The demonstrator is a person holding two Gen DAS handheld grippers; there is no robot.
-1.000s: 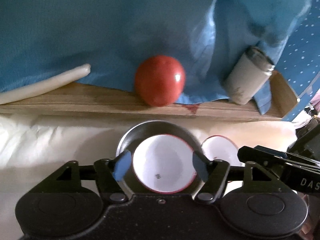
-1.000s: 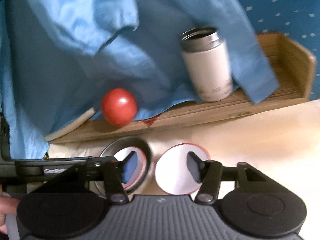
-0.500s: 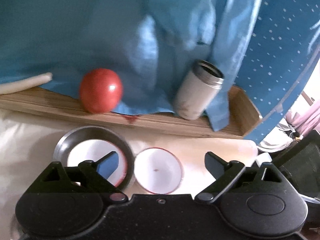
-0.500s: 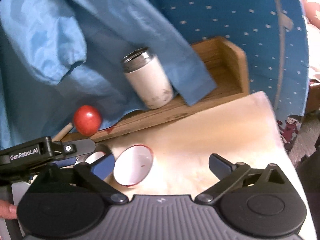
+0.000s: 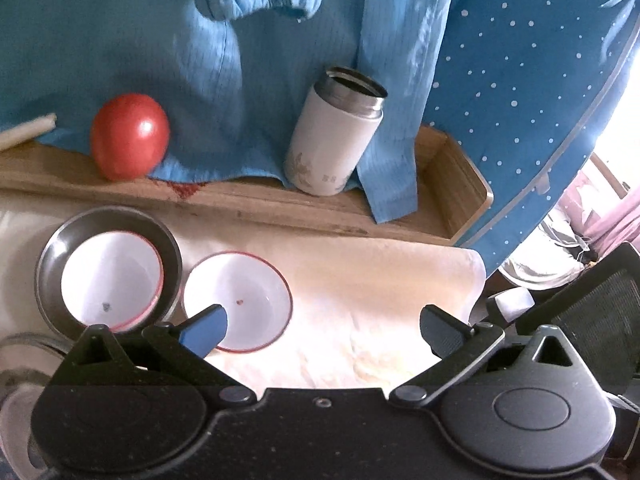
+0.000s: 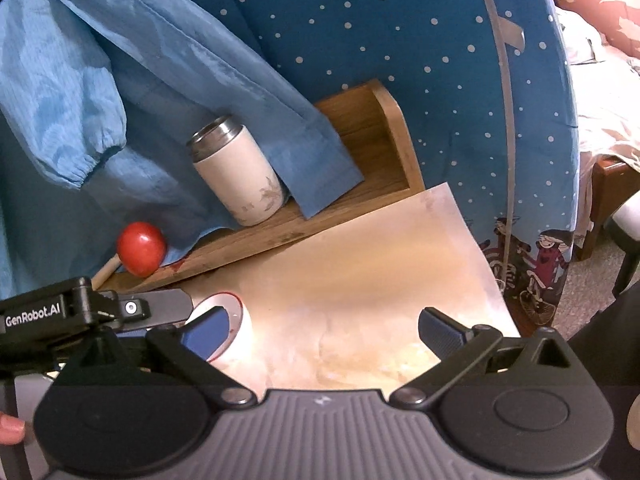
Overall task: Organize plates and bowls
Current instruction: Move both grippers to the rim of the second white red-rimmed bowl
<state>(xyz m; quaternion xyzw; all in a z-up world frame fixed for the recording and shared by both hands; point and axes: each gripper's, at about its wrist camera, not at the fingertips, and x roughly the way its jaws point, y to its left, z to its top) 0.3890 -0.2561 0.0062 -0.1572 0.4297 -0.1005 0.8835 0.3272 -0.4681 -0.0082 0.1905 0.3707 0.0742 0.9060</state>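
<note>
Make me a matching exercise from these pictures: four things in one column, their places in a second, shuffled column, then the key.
Things:
1. red-rimmed bowl
2. second red-rimmed bowl
3. white flask
4. red ball

Places:
A. upright on the wooden shelf, lid off
B. on the pale table cover, beside the metal bowl
C. nested inside the metal bowl
D. on the wooden shelf, against the blue cloth

Pairs: 1-C, 2-B, 3-A, 4-D

The left gripper [image 5: 322, 326] points down at a slant, and its jaws are opening wide with nothing between them. The right gripper [image 6: 322, 328] tips down too, with jaws spread wide and empty. A fingertip [image 6: 10, 430] shows at the right view's left edge.
</note>
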